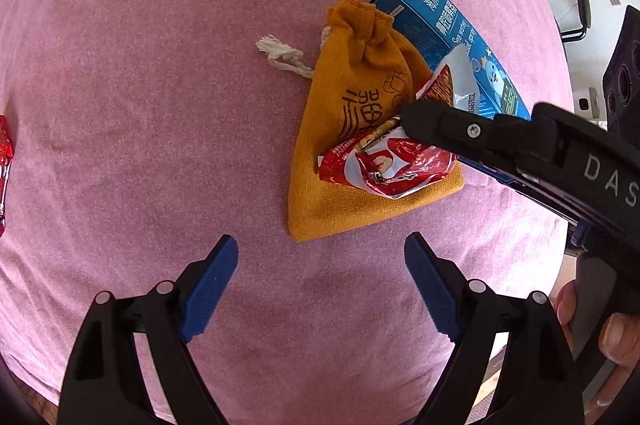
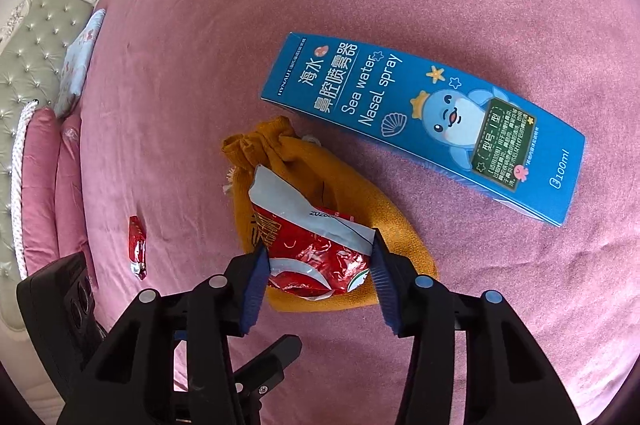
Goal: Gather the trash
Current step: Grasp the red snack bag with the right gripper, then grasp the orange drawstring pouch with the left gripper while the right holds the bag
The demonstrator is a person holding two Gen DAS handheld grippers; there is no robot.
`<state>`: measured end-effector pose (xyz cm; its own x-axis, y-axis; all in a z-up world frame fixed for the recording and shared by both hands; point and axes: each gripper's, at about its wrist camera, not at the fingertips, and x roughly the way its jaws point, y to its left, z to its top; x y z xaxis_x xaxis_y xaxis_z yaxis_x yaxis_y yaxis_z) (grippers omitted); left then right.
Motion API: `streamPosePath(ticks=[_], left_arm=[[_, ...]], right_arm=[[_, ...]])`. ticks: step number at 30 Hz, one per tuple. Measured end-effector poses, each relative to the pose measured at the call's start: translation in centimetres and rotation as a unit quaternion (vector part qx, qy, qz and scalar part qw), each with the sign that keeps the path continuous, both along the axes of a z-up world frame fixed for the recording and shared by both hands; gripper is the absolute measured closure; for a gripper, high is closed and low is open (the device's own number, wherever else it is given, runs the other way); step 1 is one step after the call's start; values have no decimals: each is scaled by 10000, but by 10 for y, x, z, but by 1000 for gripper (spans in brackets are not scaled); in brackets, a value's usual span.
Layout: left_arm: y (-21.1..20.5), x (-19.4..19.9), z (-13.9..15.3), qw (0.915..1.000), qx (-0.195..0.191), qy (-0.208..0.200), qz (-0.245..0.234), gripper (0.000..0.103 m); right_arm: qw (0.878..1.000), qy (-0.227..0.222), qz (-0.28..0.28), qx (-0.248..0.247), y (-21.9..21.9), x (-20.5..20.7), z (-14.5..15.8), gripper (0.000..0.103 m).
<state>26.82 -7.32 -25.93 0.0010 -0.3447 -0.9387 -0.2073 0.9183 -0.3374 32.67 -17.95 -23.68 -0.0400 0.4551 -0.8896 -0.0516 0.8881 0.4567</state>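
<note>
The right gripper point(image 2: 318, 267) points steeply down with its blue-padded jaws set on either side of a crumpled red and white foil snack wrapper point(image 2: 312, 249). The pads sit at the wrapper's edges, but whether they press it or only bracket it I cannot tell. The wrapper lies on top of a mustard-yellow cloth drawstring pouch point(image 2: 360, 185), which rests on the pink bedspread point(image 2: 200, 65). Just beside the pouch, near its gathered neck, lies a long blue cardboard nasal-spray box point(image 2: 420, 121), flat on the bed.

The left gripper point(image 1: 320, 281) hovers lower in its own view with jaws wide apart and nothing between them, near the pouch's bottom edge but apart from it. A second small red wrapper point(image 2: 137, 253) lies well apart on the bedspread, toward the pillows.

By my reading, the step in hand is the pick-up of the crumpled wrapper as the first piece of trash. The next move calls for the right jaws to pinch the foil alone, without catching the cloth underneath, then a lift straight up. The foil is light and springy, so it may slip or drag the pouch. No bin shows in either view.
</note>
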Motion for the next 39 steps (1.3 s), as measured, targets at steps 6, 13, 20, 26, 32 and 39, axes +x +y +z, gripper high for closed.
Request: streamPosePath(ticks=[6,13,20,26,32,39], left_arm=[[-6,13,-8,10000,25,24,-55,18],[-6,50,-17,9999,-71,-74,136,18],[-23,74,-23,9997,-89,-185,146,42],[-49,65,-17,9992,286,-248,132,70],[-60,46,2,9993,10,-339,162,85],[-68,18,18,9987,-255,-414,165,89]], right_arm=[[9993,-171,-288,178,-35,0,14,69],[9943,-87,-924,519,-83,2,20,69],[9917,-4,-1121,622,-100,-2,14,69],[9910,55,-1161,669,-106,-11,13,69],[9918,35,-1079,680,-107,-16,17,69],[9924,48,-1015,690,-111,-39,25,69]])
